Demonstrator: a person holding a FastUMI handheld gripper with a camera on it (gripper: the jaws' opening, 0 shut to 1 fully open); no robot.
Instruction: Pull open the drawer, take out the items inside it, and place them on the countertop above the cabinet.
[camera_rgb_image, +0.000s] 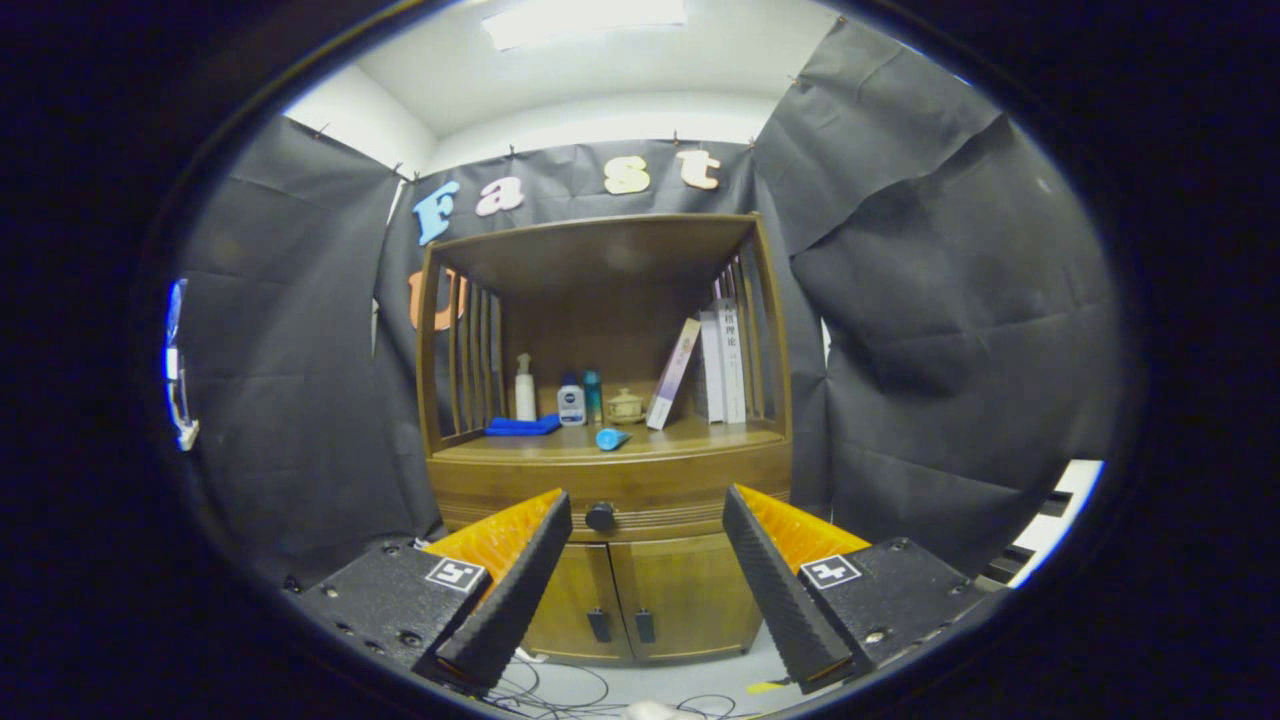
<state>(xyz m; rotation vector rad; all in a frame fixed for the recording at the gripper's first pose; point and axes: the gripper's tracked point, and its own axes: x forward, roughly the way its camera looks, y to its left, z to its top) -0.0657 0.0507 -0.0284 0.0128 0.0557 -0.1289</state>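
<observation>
1. The drawer (610, 490) sits closed beneath the cabinet's (640, 590) wooden surface (690, 438), its long axis running side to side, dark knob (600, 516) facing the camera.
2. The hand-held gripper (647, 580) hangs well short of the cabinet, fingers wide apart and clamped on nothing; the knob shows between them.
3. On the surface: a blue cloth (522, 426), a white pump bottle (524, 390), two small bottles, a lidded jar (625, 405), a blue object (610, 438) and leaning books (700, 370).
4. Two cabinet doors are shut below the drawer; cables (560, 690) trail on the floor.
</observation>
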